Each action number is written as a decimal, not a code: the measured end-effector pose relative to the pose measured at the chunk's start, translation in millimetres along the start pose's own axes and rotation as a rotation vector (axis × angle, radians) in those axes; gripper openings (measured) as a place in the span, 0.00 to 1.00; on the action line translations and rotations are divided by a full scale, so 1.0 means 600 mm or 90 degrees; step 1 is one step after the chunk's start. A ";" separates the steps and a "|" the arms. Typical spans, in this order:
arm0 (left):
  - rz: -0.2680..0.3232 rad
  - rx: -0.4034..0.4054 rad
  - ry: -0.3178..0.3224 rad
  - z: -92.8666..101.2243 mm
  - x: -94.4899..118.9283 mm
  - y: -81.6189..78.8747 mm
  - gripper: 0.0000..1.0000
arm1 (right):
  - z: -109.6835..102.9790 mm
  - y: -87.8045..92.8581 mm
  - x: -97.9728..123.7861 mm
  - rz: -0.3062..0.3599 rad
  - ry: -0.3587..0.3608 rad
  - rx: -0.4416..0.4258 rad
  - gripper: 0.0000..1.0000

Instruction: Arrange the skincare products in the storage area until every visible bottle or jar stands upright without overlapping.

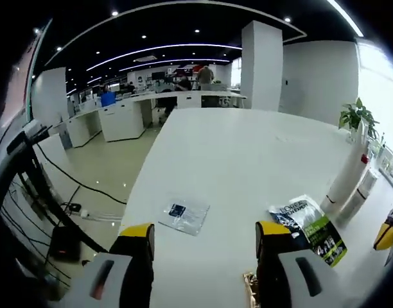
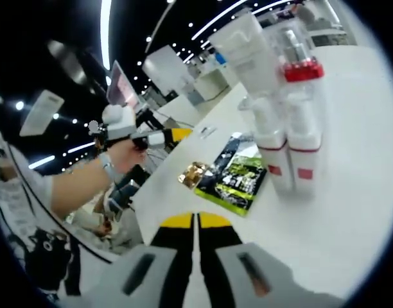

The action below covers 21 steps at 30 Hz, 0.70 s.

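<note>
Several skincare products stand upright in a tight cluster on the white table (image 2: 350, 212): a white tube (image 2: 248, 54), a clear bottle with a red cap (image 2: 300, 64), and two white bottles with red bands (image 2: 277, 154). In the left gripper view the white bottles (image 1: 349, 174) show at the right edge. My right gripper (image 2: 196, 221) is shut and empty, short of the cluster. My left gripper (image 1: 205, 232) is open over bare table (image 1: 235, 160) with nothing between its fingers. A hand holds the left gripper (image 2: 171, 136) at the table's far side.
A green and black sachet (image 2: 238, 173) lies flat before the bottles, a gold wrapper (image 2: 193, 173) beside it. A small clear packet with a blue label (image 1: 183, 215) lies ahead of the left jaws. A potted plant (image 1: 357, 119) stands beyond the bottles. The table edge drops to the floor at left.
</note>
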<state>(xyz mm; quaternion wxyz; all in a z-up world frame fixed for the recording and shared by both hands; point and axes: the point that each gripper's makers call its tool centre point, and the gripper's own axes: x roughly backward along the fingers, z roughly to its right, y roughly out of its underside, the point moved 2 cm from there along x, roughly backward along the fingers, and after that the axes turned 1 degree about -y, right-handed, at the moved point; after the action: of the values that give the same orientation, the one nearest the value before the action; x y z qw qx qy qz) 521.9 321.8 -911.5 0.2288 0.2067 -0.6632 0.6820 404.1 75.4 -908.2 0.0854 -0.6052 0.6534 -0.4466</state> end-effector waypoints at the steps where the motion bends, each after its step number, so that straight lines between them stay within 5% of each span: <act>1: -0.006 -0.008 -0.001 -0.005 -0.010 -0.007 0.68 | 0.000 0.001 0.001 0.000 0.001 0.001 0.01; 10: -0.096 -0.043 0.037 -0.017 -0.070 -0.011 0.73 | 0.001 0.003 0.008 0.003 0.009 -0.002 0.01; 16: -0.175 -0.134 0.044 -0.032 -0.100 0.005 0.71 | 0.004 0.003 0.011 0.006 0.015 -0.002 0.01; 21: -0.215 -0.100 0.051 -0.040 -0.121 0.012 0.71 | 0.004 0.003 0.010 0.002 0.018 0.000 0.01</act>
<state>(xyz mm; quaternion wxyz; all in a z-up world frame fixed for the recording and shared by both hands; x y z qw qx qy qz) 576.9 342.7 -960.4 0.3819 0.2690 -0.6607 0.5876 402.9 68.9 -908.5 0.0770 -0.5976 0.6555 -0.4553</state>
